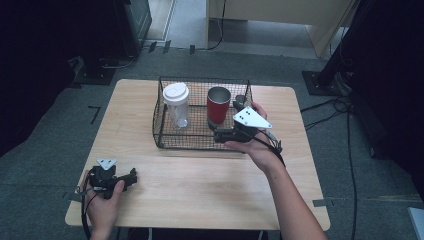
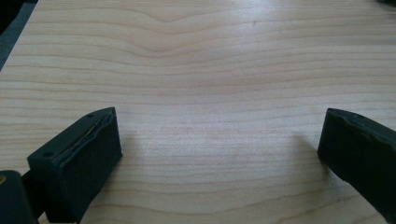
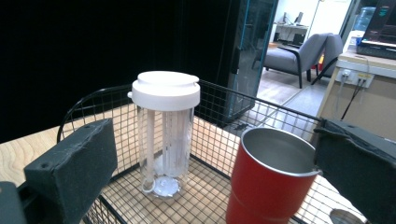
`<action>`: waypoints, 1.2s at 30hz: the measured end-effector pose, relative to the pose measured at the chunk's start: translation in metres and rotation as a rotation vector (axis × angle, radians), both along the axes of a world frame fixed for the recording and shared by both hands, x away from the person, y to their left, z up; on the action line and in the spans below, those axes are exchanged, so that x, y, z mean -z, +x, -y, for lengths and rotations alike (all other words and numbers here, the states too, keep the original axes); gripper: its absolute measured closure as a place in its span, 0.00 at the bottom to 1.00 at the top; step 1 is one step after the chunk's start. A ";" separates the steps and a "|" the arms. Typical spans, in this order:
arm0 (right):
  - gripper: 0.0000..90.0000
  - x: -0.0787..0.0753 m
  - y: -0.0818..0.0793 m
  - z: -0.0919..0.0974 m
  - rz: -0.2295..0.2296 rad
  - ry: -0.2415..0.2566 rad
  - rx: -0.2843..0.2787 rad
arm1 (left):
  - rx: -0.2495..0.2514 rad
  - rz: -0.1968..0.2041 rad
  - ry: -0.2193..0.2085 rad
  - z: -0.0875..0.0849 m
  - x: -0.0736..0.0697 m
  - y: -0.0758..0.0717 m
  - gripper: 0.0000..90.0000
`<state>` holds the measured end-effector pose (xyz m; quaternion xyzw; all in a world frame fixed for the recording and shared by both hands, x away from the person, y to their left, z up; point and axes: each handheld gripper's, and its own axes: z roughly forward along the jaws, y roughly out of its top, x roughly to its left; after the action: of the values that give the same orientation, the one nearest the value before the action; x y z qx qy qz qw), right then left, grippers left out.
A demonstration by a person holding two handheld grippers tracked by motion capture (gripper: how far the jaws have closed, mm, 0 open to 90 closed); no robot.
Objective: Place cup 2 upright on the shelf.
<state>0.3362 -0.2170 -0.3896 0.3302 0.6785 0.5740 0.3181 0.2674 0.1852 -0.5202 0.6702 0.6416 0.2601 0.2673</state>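
A black wire basket (image 1: 159, 120) stands at the middle back of the wooden table (image 1: 200, 185). Inside it, a clear bottle (image 1: 177, 105) with a white lid stands upright on the left and a red metal tumbler (image 1: 218, 106) on the right. My right gripper (image 1: 217, 134) hovers at the basket's front right, close to the tumbler, and is open. Its own view looks over the basket rim (image 3: 93, 105) at the bottle (image 3: 166, 135) and tumbler (image 3: 268, 186) between open jaws (image 3: 217, 149). My left gripper (image 1: 132, 176) rests open at the table's front left over bare wood (image 2: 210, 56).
A small round metal piece (image 3: 345, 217) lies on the basket floor to the right of the tumbler. Grey carpet surrounds the table, with cables (image 1: 330, 107) at the right and dark stands beyond. The table's front half is bare wood.
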 end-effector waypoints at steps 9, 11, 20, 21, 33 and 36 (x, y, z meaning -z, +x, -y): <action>0.00 0.008 -0.015 0.019 -0.006 -0.002 0.029 | 0.000 0.000 0.000 0.000 0.000 0.000 0.00; 0.00 0.011 -0.018 0.025 -0.009 0.001 0.036 | 0.000 0.000 0.000 0.000 0.000 0.000 0.00; 0.00 0.019 -0.031 0.045 -0.016 0.015 0.064 | -0.001 0.000 0.000 0.000 0.000 0.000 0.00; 0.00 0.021 -0.032 0.047 -0.017 0.017 0.067 | 0.000 0.000 0.000 0.000 0.000 0.000 0.00; 0.00 0.036 -0.046 0.071 -0.032 0.025 0.109 | 0.001 -0.002 0.001 0.000 0.000 0.000 0.00; 0.00 0.040 -0.050 0.077 -0.037 0.026 0.120 | 0.001 -0.002 0.001 0.000 0.000 0.000 0.00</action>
<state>0.2865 -0.2938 -0.4297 0.3849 0.6559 0.5563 0.3349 0.2673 0.1853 -0.5201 0.6710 0.6413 0.2597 0.2666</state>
